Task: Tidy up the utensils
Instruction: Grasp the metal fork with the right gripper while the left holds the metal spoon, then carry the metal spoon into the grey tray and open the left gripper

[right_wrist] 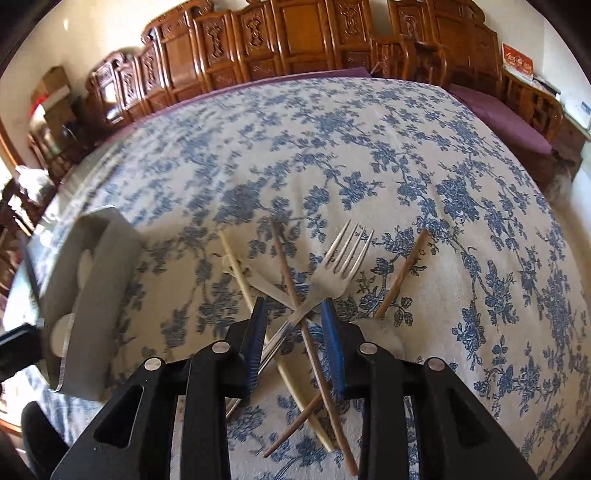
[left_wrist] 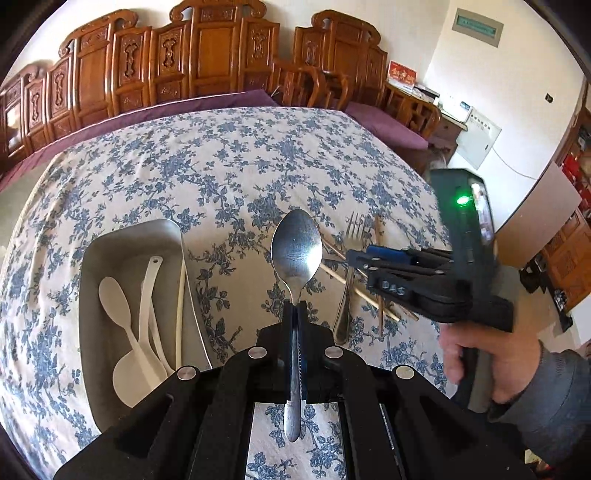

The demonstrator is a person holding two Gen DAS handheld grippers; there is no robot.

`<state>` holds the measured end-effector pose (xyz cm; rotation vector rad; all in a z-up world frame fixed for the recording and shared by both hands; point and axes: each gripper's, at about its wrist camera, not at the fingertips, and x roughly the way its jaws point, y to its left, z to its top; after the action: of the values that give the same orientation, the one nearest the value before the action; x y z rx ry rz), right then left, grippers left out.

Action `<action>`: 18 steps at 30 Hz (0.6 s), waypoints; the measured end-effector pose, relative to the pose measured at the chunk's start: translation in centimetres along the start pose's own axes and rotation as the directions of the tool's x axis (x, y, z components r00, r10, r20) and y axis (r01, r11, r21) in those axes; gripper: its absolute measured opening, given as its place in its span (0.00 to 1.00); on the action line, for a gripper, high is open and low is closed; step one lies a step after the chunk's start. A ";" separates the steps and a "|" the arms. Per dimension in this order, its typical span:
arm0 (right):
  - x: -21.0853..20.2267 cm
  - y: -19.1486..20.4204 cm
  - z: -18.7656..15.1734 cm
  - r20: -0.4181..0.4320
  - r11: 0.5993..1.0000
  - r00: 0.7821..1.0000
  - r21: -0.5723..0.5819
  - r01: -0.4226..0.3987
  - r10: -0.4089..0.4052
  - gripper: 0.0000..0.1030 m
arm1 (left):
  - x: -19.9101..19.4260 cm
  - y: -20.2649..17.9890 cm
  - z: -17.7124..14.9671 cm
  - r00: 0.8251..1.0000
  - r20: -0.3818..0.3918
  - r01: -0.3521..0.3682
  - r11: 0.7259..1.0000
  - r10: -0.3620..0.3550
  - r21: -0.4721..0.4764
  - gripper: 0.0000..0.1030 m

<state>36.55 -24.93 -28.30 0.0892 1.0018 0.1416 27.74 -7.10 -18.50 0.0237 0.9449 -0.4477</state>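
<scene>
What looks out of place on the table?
The fork and chopsticks lie crossed in a loose heap on the cloth, outside the tray, which holds only white utensils. Nothing looks spilled or damaged.

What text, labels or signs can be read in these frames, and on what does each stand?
"DAS": raised letters on the right gripper body.
Red card on the far sideboard: gold characters, too blurred to read.
Green-bordered wall plaque: too small to read.
White wall panel: print unreadable.
</scene>
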 end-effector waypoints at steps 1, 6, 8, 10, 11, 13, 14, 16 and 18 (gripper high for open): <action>0.4 0.0 -0.1 -0.013 1.000 1.000 -0.001 0.016 -0.016 0.32 | -0.1 0.1 0.0 1.000 0.002 0.002 1.000 -0.002 -0.003 0.01; 1.7 1.4 -0.7 -0.056 0.997 0.997 -0.071 0.041 -0.045 0.25 | -0.4 1.2 -0.4 1.000 0.010 0.007 1.000 -0.007 -0.025 0.01; 1.8 1.5 -0.6 -0.054 0.997 0.998 -0.069 0.037 -0.041 0.24 | -0.5 1.4 -0.6 1.000 0.011 0.006 0.999 -0.006 -0.032 0.01; 1.9 1.1 -0.5 -0.061 0.999 0.998 -0.041 0.027 -0.030 0.19 | -0.7 1.8 -0.7 1.000 0.010 0.004 0.999 -0.003 -0.040 0.01; 1.9 1.1 -0.5 -0.059 0.999 0.998 -0.044 0.027 -0.030 0.18 | -0.8 1.9 -0.7 1.000 0.013 0.004 0.999 -0.003 -0.042 0.01; 1.7 1.1 -0.5 -0.055 0.998 0.998 -0.046 0.035 -0.038 0.10 | -1.2 2.1 -0.7 1.000 0.018 0.003 0.999 -0.002 -0.045 0.01; 1.6 0.9 -0.5 -0.053 0.999 0.998 -0.040 0.032 -0.034 0.08 | -1.3 2.2 -0.7 1.000 0.021 0.003 0.999 -0.002 -0.045 0.01; 1.3 0.7 -0.4 -0.049 0.999 0.998 -0.034 0.030 -0.031 0.07 | -1.4 2.3 -0.6 1.000 0.024 0.002 0.999 -0.001 -0.046 0.01; 0.8 0.3 -0.5 -0.040 0.999 0.999 -0.031 0.021 -0.022 0.04 | -1.5 2.3 -0.6 1.000 0.027 0.001 0.999 0.000 -0.044 0.01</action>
<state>36.53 -24.48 -29.23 0.0482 1.0405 0.1393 27.36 -4.36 -18.03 -0.0222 0.9277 -0.4263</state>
